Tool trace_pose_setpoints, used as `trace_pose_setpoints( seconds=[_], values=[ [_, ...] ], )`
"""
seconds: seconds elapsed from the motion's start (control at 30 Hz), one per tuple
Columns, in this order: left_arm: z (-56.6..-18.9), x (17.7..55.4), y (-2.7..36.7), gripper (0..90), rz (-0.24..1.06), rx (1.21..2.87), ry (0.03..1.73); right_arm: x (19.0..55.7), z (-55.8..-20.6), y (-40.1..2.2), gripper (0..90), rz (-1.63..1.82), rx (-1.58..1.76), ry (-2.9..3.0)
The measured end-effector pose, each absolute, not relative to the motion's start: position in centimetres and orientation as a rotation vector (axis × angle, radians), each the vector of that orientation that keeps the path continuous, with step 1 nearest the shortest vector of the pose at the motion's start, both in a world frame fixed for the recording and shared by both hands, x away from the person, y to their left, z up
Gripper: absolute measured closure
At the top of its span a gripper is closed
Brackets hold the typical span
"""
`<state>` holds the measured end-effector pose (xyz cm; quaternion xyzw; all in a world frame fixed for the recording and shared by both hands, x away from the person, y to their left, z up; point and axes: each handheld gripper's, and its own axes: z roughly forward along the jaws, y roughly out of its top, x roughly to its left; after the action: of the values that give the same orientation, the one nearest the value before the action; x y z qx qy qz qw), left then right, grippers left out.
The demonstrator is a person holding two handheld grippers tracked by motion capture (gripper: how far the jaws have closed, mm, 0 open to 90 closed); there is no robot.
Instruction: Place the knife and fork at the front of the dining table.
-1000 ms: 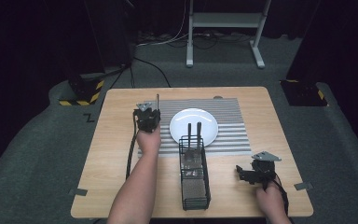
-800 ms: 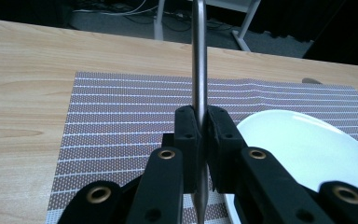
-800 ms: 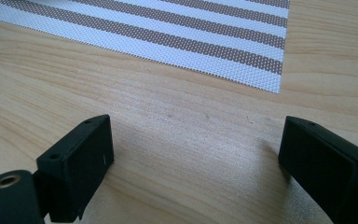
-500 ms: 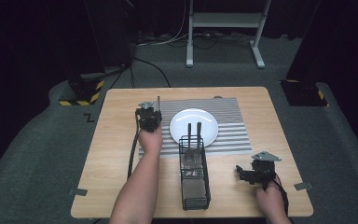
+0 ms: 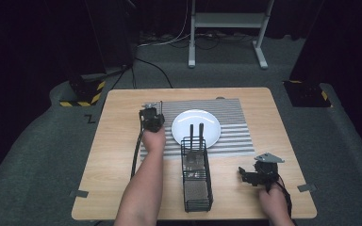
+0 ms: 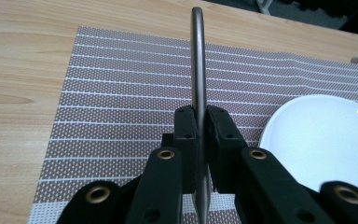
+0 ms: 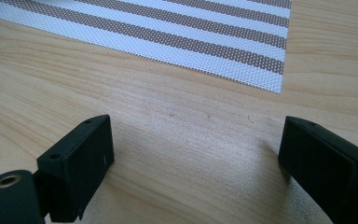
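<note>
We have the left gripper (image 6: pixel 198 140) fingers pinched on a thin metal utensil (image 6: pixel 197 60), over the striped placemat (image 6: pixel 121 93) left of centre frame, beside the white plate (image 5: pixel 196 127); placing it looks pending, two dark handles left in the wire caddy (image 5: pixel 197 176). Right gripper (image 7: pixel 196 154) fingers spread, idle on the table (image 7: pixel 168 116). Utensil's working end is hidden, type unclear
</note>
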<state>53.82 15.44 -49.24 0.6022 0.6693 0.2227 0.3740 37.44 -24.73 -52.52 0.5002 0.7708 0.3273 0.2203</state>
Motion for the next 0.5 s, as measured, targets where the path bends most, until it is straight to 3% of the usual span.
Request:
trace_pose_setpoints(
  seconds=[0.5],
  values=[
    [-49.93, 54.00, 14.98, 82.1, 0.582, 1.582, 1.745, 37.44, -52.52, -24.73, 10.1, 0.905, 1.383, 2.131]
  ],
)
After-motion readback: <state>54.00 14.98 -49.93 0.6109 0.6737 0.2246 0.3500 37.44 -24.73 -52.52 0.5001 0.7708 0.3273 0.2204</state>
